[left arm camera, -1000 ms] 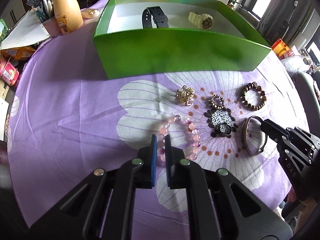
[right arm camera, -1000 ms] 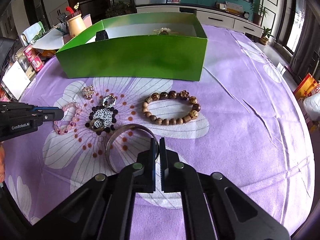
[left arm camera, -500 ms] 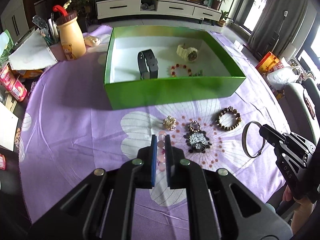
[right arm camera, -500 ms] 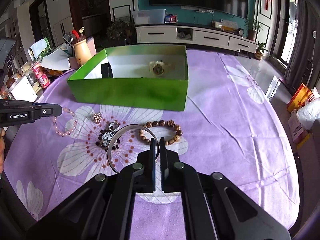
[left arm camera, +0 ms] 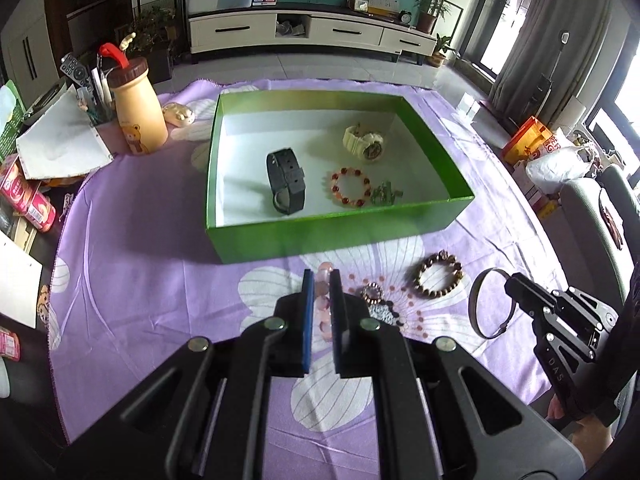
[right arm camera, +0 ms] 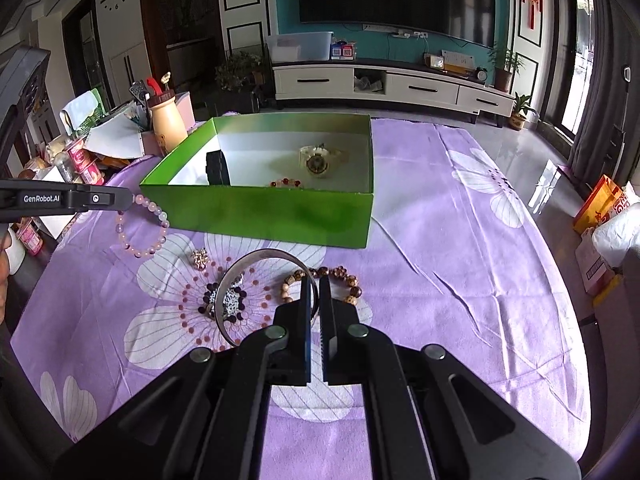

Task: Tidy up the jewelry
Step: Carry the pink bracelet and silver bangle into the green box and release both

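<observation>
both grippers clamped: left gripper (left arm camera: 321,276) pinches pink bracelet (right arm camera: 142,226), right gripper (right arm camera: 314,282) pinches bangle (left arm camera: 486,304).

left tongs (left arm camera: 321,276) clamped, right tongs (right arm camera: 313,282) clamped

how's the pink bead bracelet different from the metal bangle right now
The pink bead bracelet is a loop of translucent beads dangling from the left gripper; the metal bangle is one rigid, shiny band in the right gripper. Both are lifted off the purple cloth.
</observation>
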A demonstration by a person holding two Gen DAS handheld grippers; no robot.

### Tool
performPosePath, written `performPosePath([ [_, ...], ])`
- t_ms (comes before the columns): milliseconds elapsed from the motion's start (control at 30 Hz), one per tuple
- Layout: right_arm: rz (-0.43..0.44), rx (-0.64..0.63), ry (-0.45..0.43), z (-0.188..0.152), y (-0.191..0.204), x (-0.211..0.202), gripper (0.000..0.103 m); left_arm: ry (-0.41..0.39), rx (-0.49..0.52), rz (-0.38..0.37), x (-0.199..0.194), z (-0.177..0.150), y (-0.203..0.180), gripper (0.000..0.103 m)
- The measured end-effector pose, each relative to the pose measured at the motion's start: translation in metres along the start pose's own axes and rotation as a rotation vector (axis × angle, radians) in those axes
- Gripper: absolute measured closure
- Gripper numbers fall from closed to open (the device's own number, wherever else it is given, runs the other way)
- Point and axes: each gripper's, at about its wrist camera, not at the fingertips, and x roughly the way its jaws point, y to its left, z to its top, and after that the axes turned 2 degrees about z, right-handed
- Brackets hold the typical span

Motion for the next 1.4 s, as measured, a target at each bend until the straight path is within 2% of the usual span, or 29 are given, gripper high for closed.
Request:
performPosePath([
  [367, -0.004, 0.003, -0.038, 0.041, -0.003, 0.008, 0.100, -0.047, 0.008, -0.030, 0.001, 0.057, -0.013, 0.096],
  [667, -0.021, 0.011, -0.031, 0.087, -0.008, 0.043, 0.100, -0.043, -0.006, -0.028, 0.033, 0.113, -0.016, 0.096],
  [1033, -0.058, -0.008, 0.054, 0.122, -0.011, 0.110, 0.100, 0.039, -0.058, 0.051, 0.103, 0.161, 0.006, 0.096],
  [1400, -0.067, -0.031, 0.132, 0.128, -0.003, 0.161, 0.100, 0.121, -0.074, 0.118, 0.155, 0.170, 0.020, 0.096],
])
